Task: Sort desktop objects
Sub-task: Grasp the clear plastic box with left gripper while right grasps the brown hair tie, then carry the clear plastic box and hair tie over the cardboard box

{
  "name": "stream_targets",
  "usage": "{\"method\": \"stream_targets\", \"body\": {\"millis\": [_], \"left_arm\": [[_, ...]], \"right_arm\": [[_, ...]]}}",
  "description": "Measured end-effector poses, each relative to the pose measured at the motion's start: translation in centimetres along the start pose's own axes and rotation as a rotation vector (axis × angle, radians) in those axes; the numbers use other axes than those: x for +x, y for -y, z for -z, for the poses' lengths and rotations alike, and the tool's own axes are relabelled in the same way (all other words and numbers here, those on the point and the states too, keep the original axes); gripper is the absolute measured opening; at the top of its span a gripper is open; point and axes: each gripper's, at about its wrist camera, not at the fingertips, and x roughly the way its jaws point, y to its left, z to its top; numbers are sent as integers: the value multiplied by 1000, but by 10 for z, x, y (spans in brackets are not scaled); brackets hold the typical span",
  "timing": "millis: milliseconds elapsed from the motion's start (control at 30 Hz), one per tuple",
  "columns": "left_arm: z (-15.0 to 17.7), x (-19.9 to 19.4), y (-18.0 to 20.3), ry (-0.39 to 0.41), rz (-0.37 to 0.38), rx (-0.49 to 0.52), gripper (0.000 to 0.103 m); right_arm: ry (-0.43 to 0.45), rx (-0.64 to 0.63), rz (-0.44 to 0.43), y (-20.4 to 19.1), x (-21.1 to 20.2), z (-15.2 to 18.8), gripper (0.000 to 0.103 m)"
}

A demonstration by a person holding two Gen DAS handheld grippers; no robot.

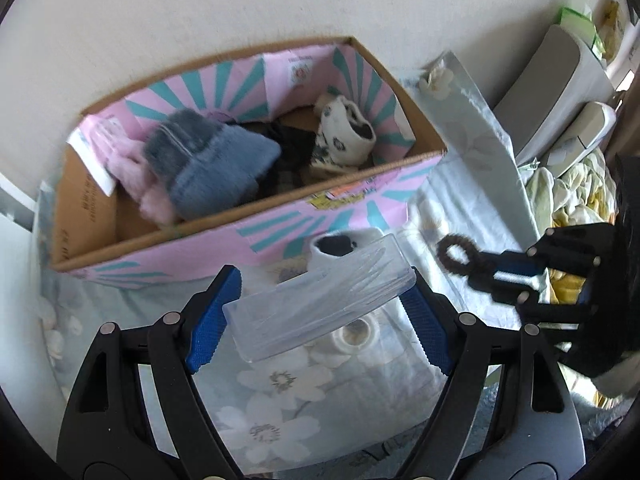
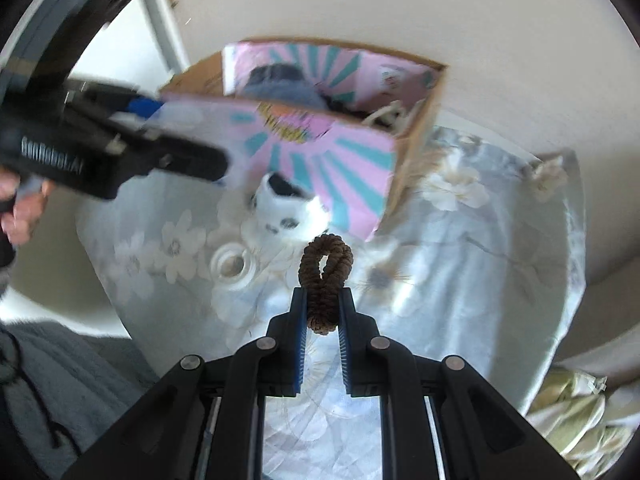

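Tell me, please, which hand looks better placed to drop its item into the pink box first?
Probably left: its tongs hold the clear case just before the box; the right tongs, holding the hair tie, sit farther back.

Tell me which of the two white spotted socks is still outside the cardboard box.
The white spotted sock lying on the floral cloth just in front of the box's pink striped wall; its twin already sits inside the cardboard box, at the right end.
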Motion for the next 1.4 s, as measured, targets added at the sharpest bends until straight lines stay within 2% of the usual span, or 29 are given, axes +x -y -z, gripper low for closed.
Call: {"method": "stream_targets", "body": {"millis": [100, 267, 533, 767, 1033, 1400], "left_arm": [[-9, -10, -10, 9, 6, -2, 79], [-25, -27, -25, 14, -1, 19, 80], [-54, -53, -55, 42, -40, 72, 80], [-79, -56, -78, 45, -62, 109, 80], [-97, -35, -109, 14, -58, 89, 80], [-112, -5, -139, -41, -31, 59, 80]], "right_arm": [[-3, 33, 11, 7, -19, -14, 13], [-6, -2, 65, 10, -39, -48, 13], [-20, -29, 80, 9, -47, -97, 13], [-22, -32, 58, 3, -36, -141, 13], [-103, 20, 24, -3, -7, -184, 13], [-192, 94, -27, -7, 41, -207, 13]]}}
